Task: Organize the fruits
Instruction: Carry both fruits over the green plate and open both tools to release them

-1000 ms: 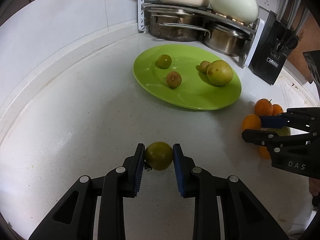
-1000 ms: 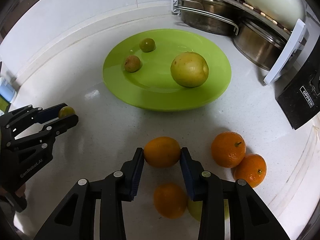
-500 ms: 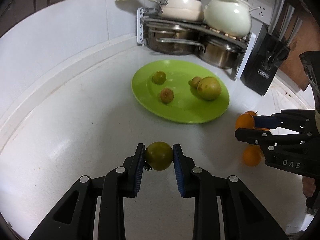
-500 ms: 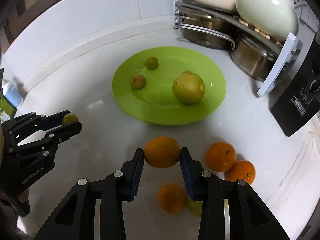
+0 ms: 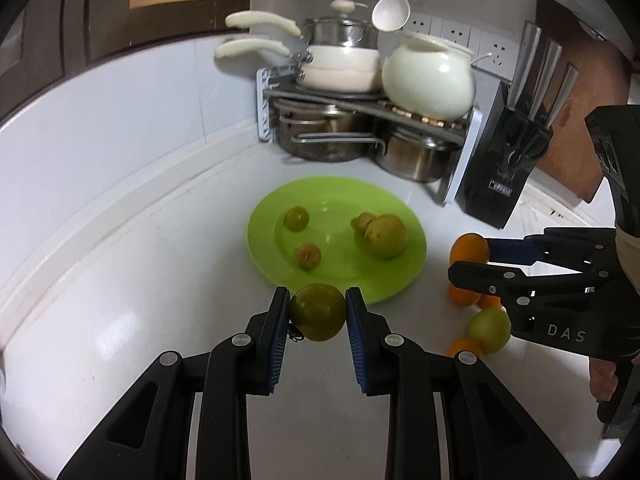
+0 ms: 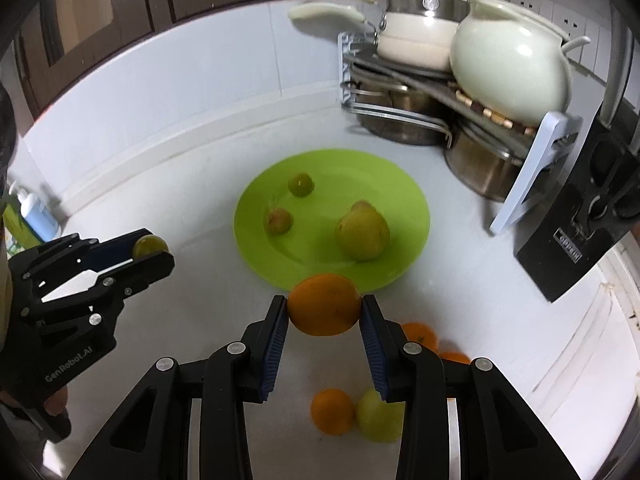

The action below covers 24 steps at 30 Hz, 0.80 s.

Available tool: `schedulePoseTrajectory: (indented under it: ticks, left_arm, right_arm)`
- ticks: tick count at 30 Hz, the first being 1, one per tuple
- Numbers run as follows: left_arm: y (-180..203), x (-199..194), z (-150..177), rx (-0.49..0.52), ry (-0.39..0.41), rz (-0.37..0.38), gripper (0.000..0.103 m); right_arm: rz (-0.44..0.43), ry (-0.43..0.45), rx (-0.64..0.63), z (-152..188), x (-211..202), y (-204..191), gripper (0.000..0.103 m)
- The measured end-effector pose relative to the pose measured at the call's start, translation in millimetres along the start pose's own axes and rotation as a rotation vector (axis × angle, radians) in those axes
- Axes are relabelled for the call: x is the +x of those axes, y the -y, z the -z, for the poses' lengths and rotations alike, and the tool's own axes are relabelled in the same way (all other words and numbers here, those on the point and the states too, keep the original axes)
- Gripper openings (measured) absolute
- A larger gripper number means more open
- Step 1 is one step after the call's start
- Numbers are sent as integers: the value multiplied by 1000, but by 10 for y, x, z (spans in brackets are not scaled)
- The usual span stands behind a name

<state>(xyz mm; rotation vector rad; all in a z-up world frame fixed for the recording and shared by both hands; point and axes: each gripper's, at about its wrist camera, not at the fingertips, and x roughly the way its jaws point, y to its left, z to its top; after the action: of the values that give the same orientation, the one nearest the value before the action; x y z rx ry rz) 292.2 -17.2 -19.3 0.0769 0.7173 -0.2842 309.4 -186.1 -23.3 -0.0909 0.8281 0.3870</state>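
My left gripper is shut on a small green plum, held above the white counter in front of the green plate. It also shows in the right wrist view. My right gripper is shut on an orange, held above the counter near the plate's front rim. The plate holds a large yellow pear, a green plum and a reddish plum. Loose oranges and a yellow-green fruit lie on the counter below my right gripper.
A pot rack with steel pots and a white ceramic pot stands in the back corner. A black knife block stands to the right of it. A soap bottle stands at the far left wall.
Both grippers have risen and pulled back from the plate with their fruits still held. The plate and rack look smaller and farther now.
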Motion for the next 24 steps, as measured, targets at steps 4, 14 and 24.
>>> schedulePoseTrajectory:
  ticks: [4, 14, 24]
  left_arm:
    - [43, -10, -114, 12, 23, 5, 29]
    - [100, 19, -439, 42, 74, 6, 29]
    - [137, 138, -756, 78, 97, -2, 29]
  right_arm:
    - [-6, 31, 8, -95, -61, 45, 38]
    - [-7, 80, -8, -350, -104, 94, 38]
    - [-10, 85, -25, -620, 10, 194, 38]
